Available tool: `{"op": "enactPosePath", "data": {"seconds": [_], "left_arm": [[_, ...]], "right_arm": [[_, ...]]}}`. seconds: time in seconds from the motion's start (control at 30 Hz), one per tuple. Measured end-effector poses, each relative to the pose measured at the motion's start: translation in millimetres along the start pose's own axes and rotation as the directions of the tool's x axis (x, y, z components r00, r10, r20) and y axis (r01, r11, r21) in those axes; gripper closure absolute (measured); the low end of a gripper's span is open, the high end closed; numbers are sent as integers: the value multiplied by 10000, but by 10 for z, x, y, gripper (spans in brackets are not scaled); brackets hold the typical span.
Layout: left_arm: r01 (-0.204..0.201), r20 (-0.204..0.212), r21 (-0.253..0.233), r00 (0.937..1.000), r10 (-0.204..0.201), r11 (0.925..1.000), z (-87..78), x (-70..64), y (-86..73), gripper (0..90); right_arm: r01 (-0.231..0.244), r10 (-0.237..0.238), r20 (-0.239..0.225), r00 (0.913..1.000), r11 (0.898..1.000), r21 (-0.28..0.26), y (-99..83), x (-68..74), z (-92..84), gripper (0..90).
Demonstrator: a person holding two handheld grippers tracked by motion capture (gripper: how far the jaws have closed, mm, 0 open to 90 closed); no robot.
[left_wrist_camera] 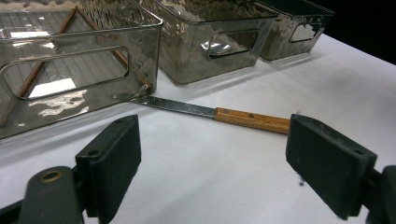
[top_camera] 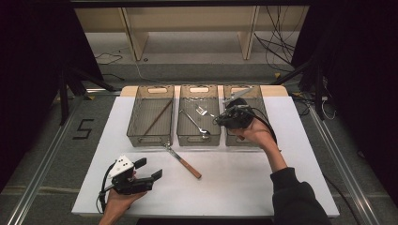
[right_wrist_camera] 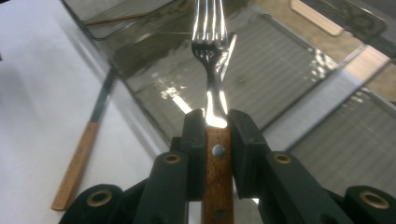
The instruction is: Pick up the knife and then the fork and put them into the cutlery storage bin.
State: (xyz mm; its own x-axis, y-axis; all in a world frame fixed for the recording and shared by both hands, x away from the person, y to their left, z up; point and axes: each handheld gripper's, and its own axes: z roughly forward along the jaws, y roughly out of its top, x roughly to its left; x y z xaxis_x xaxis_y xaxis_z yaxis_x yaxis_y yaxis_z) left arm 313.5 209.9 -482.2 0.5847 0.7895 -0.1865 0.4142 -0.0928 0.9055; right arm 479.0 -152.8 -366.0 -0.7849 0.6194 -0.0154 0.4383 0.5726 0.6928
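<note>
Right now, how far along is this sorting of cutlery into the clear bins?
Done: brown chopsticks lie in the left smoky plastic bin and a steel spoon in the middle bin. In hand: the right gripper clamps a wooden-handled fork over the bins. Left: the wooden-handled knife on the white table, before the open left gripper.

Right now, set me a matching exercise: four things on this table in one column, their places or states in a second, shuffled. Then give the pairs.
Things:
1. fork
2. knife
3. spoon
4. left gripper

Places or states:
A. lying in the middle bin
B. jaws wide open, nothing between them
C. clamped by its wooden handle in the right gripper
D. lying on the white table, in front of the bins

Pairs: 1-C, 2-D, 3-A, 4-B
</note>
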Motion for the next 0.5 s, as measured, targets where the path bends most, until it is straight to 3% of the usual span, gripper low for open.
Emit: {"op": "enactPosePath", "data": {"seconds": [0.5], "left_arm": [[-3, -1, -16, 10000, 3, 10000, 1, -1, -1, 178]], "right_arm": [[-730, 725, 732, 9947, 9973, 43, -62, -261, -71, 780]]}}
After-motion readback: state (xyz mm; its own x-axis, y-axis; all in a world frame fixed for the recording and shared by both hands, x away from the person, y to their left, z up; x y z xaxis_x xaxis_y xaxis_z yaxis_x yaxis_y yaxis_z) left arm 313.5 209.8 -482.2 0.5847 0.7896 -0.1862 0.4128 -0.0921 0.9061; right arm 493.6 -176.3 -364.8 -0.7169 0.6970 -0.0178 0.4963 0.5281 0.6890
